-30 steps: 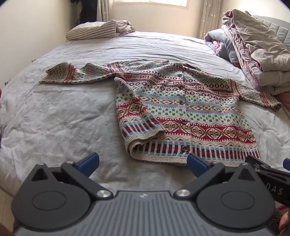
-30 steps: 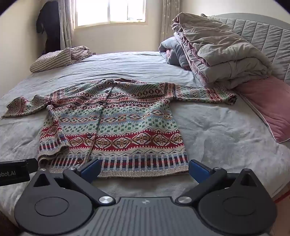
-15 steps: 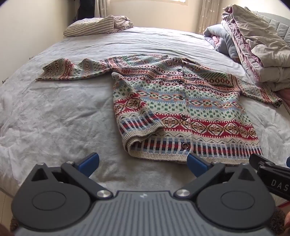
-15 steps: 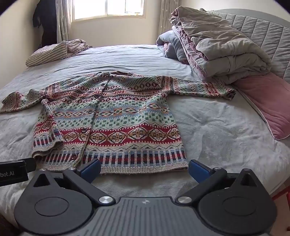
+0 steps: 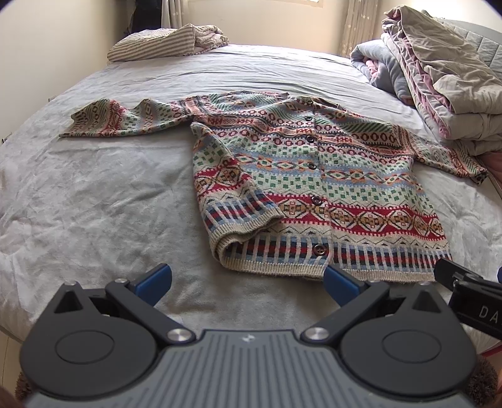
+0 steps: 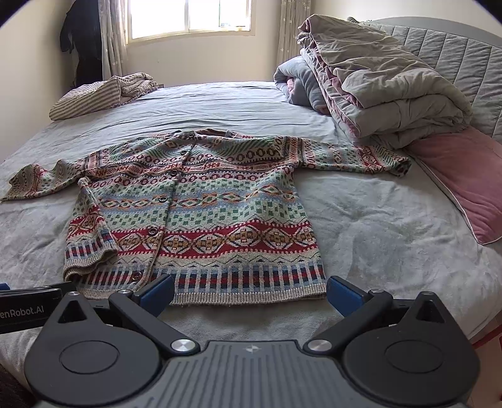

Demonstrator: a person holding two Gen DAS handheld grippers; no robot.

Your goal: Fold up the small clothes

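only right wrist view shows window beyond cardigan.

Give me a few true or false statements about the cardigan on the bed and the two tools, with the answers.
1. The patterned cardigan lies buttoned and face up on the grey bed sheet. True.
2. Both sleeves are folded across the chest. False: both stretch out sideways; only a bottom corner is turned over.
3. The left tool grips the hem. False: its fingers are spread, holding nothing.
4. The right tool is open, just short of the hem. True.
5. A folded quilt is stacked by the headboard. True.
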